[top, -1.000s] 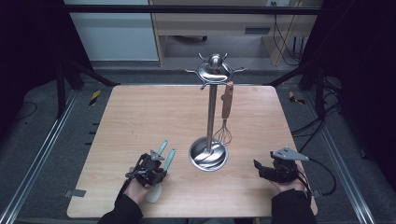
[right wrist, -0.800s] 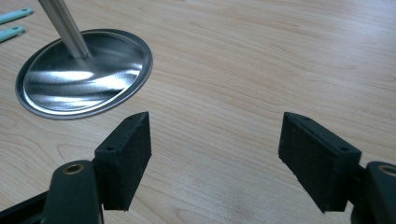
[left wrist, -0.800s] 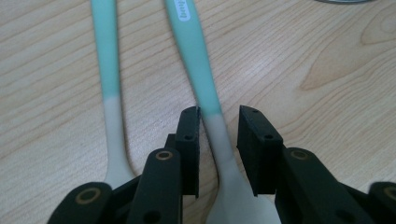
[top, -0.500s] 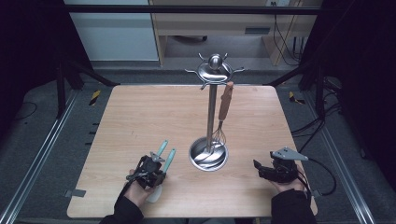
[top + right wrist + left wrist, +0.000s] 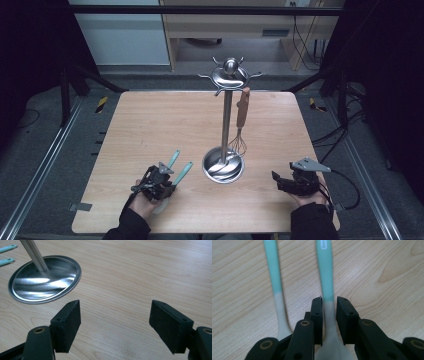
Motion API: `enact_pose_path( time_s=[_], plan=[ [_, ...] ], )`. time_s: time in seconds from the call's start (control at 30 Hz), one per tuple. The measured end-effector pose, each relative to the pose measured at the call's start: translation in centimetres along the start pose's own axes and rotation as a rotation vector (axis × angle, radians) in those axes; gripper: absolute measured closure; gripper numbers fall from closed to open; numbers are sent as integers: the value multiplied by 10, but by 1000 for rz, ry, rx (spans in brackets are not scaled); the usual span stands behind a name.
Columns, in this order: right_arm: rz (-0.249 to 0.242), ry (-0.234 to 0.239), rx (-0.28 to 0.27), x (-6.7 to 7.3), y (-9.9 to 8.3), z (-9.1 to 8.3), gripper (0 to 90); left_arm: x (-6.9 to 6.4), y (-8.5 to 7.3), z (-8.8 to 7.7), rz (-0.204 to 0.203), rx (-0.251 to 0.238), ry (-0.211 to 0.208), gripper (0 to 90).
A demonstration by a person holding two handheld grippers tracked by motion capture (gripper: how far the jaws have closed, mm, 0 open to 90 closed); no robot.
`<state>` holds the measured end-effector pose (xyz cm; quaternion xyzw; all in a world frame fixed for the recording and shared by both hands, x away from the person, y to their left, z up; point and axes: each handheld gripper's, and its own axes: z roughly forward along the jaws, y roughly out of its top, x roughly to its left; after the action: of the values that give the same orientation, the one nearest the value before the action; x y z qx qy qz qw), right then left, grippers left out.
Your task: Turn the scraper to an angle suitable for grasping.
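- Hand-held grippers seen from the high view: the left hand-held gripper [image 5: 167, 182] sat at the tabletop's [image 5: 150, 125] near edge over two teal-handled utensils, the right utensil [image 5: 183, 173] and the left utensil [image 5: 172, 160], whose handles ran on past its jaws. The right hand-held gripper [image 5: 276, 179] rested well apart, on the far side of the steel stand [image 5: 226, 125], where a whisk [image 5: 240, 125] hung.
- Left gripper view: the jaws, which had just been opening a little, stood narrowly apart around the right utensil's [image 5: 327, 290] neck; whether the pads pressed on it could not be told. The left utensil [image 5: 275, 290] lay free just beside the left jaw.
- Right gripper view: the jaws stood wide apart, holding nothing, above bare tabletop [image 5: 140, 272]; the stand's base [image 5: 45, 280] lay ahead to their left.
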<state>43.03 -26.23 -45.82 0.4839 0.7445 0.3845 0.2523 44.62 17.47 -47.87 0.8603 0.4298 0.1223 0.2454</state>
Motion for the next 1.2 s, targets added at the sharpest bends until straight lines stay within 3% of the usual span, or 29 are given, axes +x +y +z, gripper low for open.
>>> enact_pose_path(
  time_s=[0.37, 0.53, 0.67, 0.77, 0.9, 1.2],
  plan=[
    [1, 1, 3, 0, 0, 0, 253, -8, 5, 3, -15, 17, 47, 791],
    [3, 2, 2, 0, 0, 0, 252, -8, 6, 3, -12, 19, 47, 802],
    [-5, 0, 0, -1, 0, 0, 252, -4, 5, 2, -19, 11, 21, 803],
    [-2, -1, 0, -1, 0, 0, 251, -2, 5, 0, -16, -4, 21, 804],
    [-1, -2, -1, -1, 0, 0, 251, 0, 6, -15, -21, -76, 16, 805],
    [0, -3, 1, -1, 0, 0, 250, 4, 4, -38, -21, -169, 11, 805]
  ],
)
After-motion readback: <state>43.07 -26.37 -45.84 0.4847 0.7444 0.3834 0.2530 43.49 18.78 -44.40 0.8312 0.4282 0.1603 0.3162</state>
